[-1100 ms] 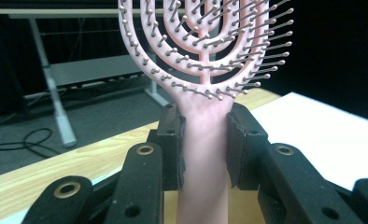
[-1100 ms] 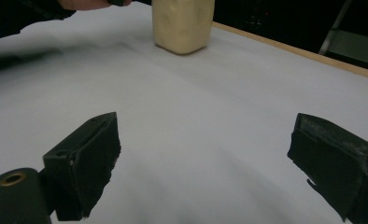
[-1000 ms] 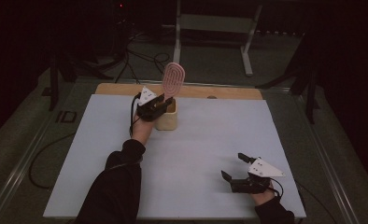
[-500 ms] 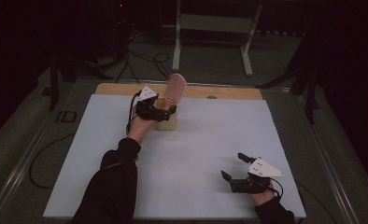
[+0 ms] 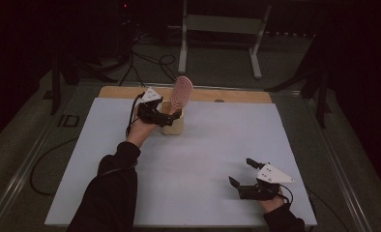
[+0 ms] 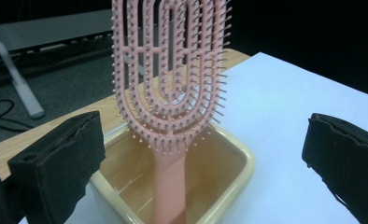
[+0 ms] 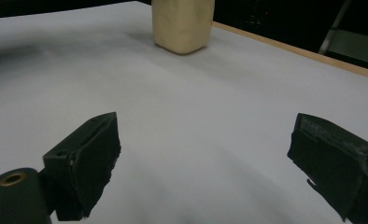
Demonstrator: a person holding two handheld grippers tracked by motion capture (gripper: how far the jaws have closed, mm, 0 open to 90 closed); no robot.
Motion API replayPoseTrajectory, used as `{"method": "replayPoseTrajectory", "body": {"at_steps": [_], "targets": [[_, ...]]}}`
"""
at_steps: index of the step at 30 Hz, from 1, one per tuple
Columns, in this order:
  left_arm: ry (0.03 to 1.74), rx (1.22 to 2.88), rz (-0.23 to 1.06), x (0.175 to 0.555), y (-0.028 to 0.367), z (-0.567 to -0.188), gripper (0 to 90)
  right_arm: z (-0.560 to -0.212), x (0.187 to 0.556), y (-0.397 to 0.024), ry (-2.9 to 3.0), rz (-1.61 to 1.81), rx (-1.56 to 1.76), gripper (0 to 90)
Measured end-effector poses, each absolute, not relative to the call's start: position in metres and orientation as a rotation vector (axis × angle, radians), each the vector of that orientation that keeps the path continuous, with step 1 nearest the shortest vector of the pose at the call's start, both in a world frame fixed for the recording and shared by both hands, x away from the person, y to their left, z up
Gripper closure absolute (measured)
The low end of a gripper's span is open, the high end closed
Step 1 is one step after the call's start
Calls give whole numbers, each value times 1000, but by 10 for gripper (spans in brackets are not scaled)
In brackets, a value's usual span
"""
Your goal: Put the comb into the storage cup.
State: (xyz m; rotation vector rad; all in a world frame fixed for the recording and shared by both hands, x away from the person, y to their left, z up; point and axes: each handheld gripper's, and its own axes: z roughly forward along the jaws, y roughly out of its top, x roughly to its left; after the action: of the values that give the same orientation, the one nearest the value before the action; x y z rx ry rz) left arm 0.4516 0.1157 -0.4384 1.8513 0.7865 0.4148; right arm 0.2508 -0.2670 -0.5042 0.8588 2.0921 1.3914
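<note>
A pink hairbrush (image 5: 182, 92) stands handle-down in a cream square cup (image 5: 173, 126) at the far middle of the white table; its bristled head leans above the rim. My left gripper (image 5: 175, 115) reaches over the cup. In the left gripper view its jaws have just opened and stand wide on either side of the hairbrush (image 6: 170, 79) without touching it, above the cup (image 6: 229, 163). My right gripper (image 5: 240, 171) rests near the front right of the table, open, with nothing between its jaws. The right gripper view shows the right gripper (image 7: 205, 149) facing the distant cup (image 7: 182, 23).
A white sheet (image 5: 203, 159) covers the table, with a wooden strip (image 5: 227, 95) along the far edge. Beyond it stand a metal frame (image 5: 217, 29) and cables (image 5: 145, 60) on the dark floor.
The hairbrush has come down a little into the cup. The left jaws, which were closed on it, have let it go. The right gripper has kept still.
</note>
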Motion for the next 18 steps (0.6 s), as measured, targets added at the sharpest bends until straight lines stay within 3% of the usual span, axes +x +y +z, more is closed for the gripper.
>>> {"method": "replayPoseTrajectory", "body": {"at_steps": [18], "targets": [[735,1905,372,429,133,-422,0,-503,250,-267,2089,1388,851,86]]}}
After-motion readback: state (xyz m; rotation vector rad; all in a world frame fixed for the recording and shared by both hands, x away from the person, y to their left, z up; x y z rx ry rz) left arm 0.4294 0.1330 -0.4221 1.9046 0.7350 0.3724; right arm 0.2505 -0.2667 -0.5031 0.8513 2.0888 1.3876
